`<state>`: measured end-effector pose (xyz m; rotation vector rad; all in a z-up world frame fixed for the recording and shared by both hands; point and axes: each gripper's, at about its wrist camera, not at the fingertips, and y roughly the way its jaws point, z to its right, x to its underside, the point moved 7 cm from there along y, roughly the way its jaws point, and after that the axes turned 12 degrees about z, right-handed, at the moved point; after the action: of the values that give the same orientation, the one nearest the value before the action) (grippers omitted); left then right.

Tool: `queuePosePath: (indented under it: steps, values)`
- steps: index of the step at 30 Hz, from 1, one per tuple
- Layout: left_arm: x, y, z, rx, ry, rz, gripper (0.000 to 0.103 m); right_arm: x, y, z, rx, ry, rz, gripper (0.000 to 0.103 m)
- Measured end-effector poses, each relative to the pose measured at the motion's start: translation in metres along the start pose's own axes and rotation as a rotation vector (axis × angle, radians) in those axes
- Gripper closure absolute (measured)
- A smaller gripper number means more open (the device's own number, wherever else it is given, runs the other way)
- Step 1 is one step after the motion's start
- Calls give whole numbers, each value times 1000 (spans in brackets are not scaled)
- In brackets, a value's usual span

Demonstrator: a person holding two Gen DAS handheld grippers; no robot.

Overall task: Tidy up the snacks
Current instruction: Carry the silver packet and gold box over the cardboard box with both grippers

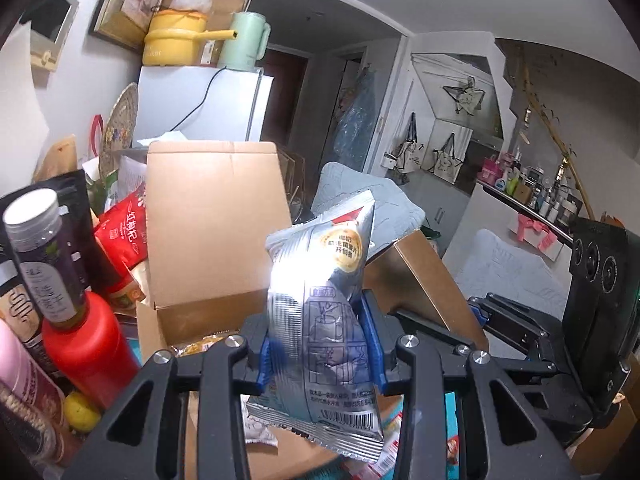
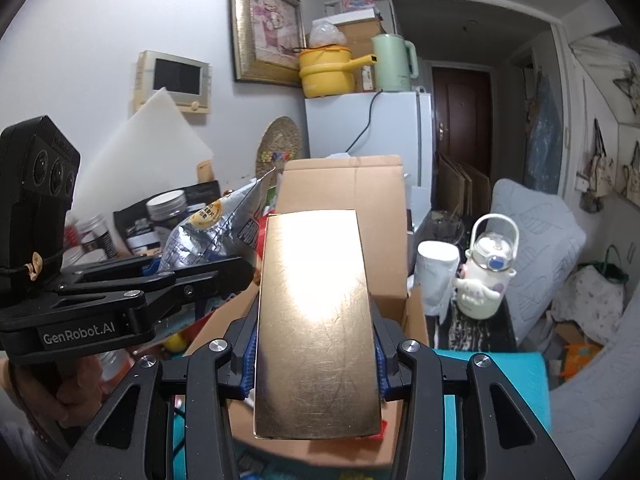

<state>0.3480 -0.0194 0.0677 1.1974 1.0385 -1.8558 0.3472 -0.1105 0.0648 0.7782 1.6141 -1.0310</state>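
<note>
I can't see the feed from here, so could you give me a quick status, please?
Left gripper shut on silver snack bag. Right gripper shut on gold box. Open cardboard box ahead, nothing blocking.

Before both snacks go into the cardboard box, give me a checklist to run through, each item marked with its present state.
1. Left gripper shut on the silver snack bag: ok.
2. Right gripper shut on the gold packet: ok.
3. Cardboard box flaps open: ok.
4. Room left inside the box: cannot tell; one yellow snack shows at the bottom, the rest is hidden.
5. Grippers apart from each other: ok.
6. White bottle beside the box out of the path: cannot tell.
</note>
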Motion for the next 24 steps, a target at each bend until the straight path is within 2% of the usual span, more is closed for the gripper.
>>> queuePosePath:
  steps: [7,12,24]
  values:
    - [10,38,-25,-70,4,-33,66,14,42,16,22,17,-50,60]
    - [21,60,-46,-153,28,-72,66,24,67,23,22,17,-90,60]
    - [60,102,-72,-200,1,-226,66,59,104,39,81,24,-196,60]
